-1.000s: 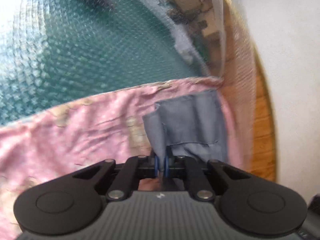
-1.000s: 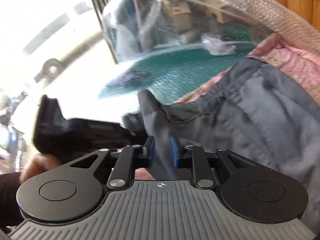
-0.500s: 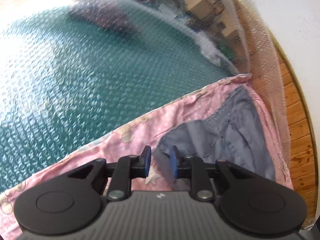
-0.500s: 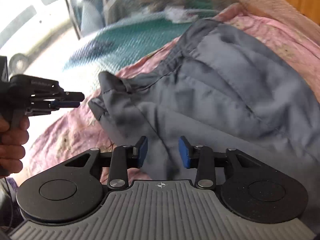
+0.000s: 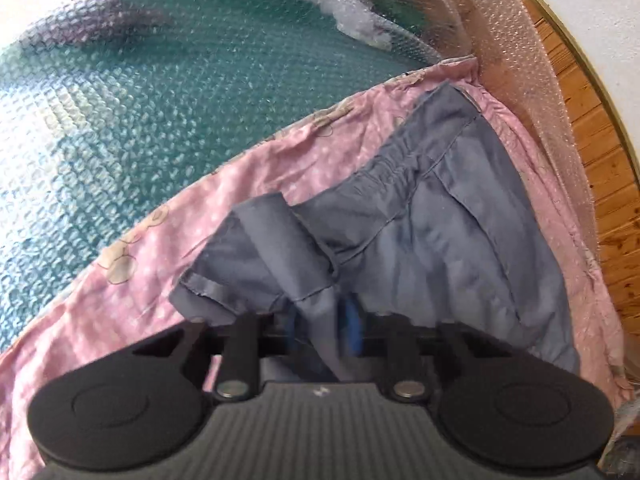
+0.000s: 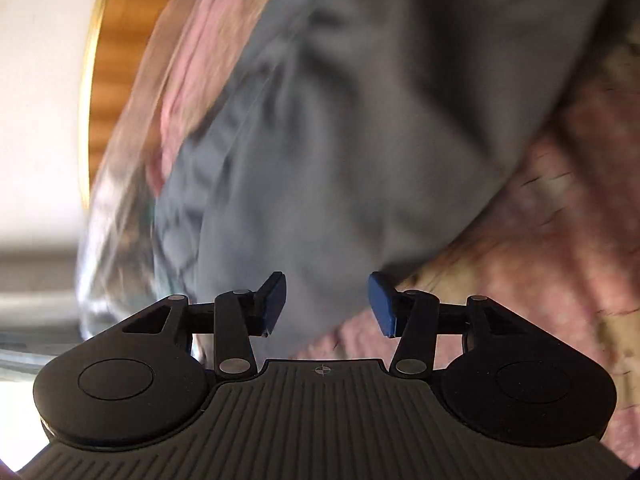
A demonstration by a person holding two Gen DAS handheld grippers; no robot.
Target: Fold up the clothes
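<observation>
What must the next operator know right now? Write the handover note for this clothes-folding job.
Left hand-held gripper: jaws closing, a bunched fold of the grey garment pinched between the pads.
Right hand-held gripper: jaws opening, gripping nothing; the garment's edge lies just ahead of the pads, view blurred.
Things: the grey garment lies rumpled on the pink patterned sheet, which is spread over the bubble wrap.
Done: no neat fold; one hemmed corner is flopped over.
Left: probably take a second edge with the right, spread the garment flat, then fold it.
</observation>
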